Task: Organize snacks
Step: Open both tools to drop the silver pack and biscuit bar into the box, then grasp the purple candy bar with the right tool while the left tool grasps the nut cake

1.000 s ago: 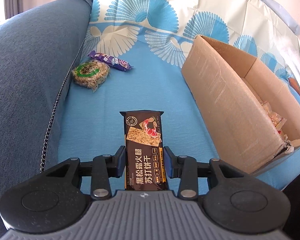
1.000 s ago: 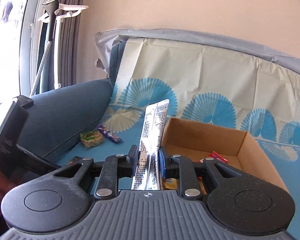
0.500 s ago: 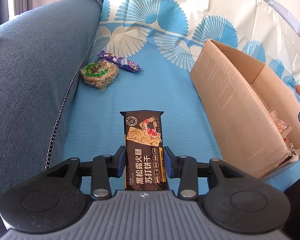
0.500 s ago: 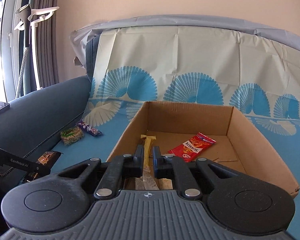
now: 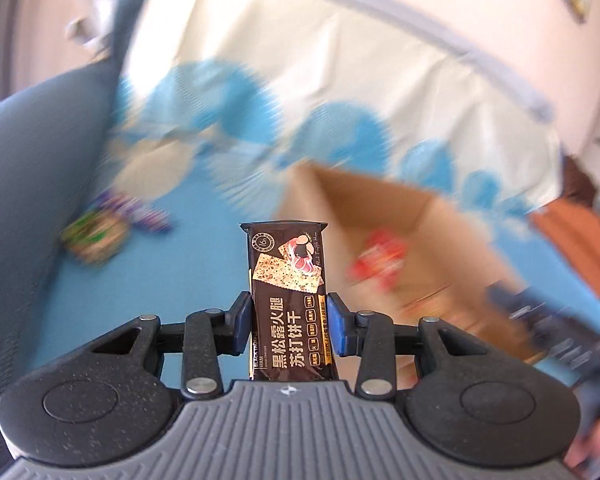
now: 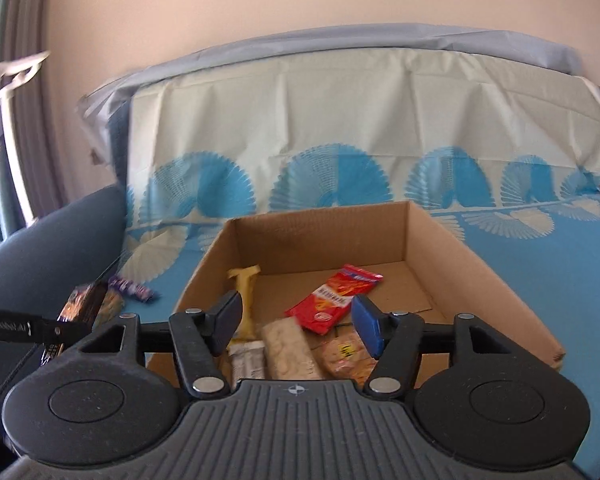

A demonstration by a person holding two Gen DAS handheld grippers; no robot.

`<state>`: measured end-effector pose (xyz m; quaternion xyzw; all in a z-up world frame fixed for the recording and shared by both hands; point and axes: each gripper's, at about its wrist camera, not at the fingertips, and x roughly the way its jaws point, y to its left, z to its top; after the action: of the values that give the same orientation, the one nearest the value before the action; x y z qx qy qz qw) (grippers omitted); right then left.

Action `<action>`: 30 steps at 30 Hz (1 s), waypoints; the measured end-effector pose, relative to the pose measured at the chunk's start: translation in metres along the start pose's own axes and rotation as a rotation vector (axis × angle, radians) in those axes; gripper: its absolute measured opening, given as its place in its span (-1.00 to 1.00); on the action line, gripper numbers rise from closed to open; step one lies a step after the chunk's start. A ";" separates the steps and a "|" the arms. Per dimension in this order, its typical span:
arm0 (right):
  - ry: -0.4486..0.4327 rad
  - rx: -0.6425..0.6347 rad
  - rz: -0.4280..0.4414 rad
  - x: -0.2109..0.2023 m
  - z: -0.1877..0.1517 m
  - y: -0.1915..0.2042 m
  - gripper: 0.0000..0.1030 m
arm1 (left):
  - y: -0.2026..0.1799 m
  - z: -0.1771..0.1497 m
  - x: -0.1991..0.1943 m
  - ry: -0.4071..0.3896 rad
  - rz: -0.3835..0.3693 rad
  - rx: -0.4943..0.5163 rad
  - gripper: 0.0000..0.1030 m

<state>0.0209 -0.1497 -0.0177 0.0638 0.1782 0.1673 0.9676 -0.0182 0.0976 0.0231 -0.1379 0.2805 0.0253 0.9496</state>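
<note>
My left gripper (image 5: 288, 320) is shut on a dark brown cracker pack (image 5: 286, 280), held upright above the blue sofa cover; the view is blurred. The open cardboard box (image 5: 384, 200) lies ahead to the right, with a red packet (image 5: 378, 260) inside. My right gripper (image 6: 298, 316) hangs over the box's near end (image 6: 320, 224), its jaws opening with nothing pressed between the pads. Below it a silver pack with a yellow end (image 6: 246, 300) lies in the box by the left finger. A red packet (image 6: 334, 304), a pale pack (image 6: 286, 348) and an orange pack (image 6: 344, 356) lie there too.
A round green-labelled snack (image 5: 94, 236) and a purple bar (image 5: 140, 210) lie on the cover by the dark blue armrest (image 5: 28, 168). The patterned cover (image 6: 560, 264) stretches to the box's right. The left gripper with its pack (image 6: 80, 308) shows at the right wrist view's left edge.
My right gripper moved over the box and opened; the silver pack it held now lies in the box. My left gripper rose with the cracker pack and swung toward the box.
</note>
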 end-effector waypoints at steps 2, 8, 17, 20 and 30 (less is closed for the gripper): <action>-0.038 0.050 -0.046 -0.005 0.002 -0.010 0.29 | -0.031 0.013 0.001 -0.029 -0.074 0.024 -0.16; -0.109 0.129 -0.125 -0.014 0.003 -0.029 0.38 | -0.074 0.017 -0.001 -0.096 -0.152 0.109 0.53; -0.076 0.027 -0.085 -0.002 -0.006 -0.009 0.35 | 0.023 -0.023 0.020 -0.062 0.017 -0.082 0.23; -0.060 -0.019 -0.061 0.002 -0.009 0.001 0.29 | 0.055 -0.021 0.030 -0.053 0.073 -0.136 0.23; 0.036 -0.063 0.034 0.012 -0.009 0.012 -0.33 | 0.097 -0.008 0.075 -0.080 0.245 -0.292 0.23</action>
<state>0.0242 -0.1335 -0.0280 0.0333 0.1893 0.1903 0.9627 0.0290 0.1863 -0.0477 -0.2379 0.2505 0.1863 0.9198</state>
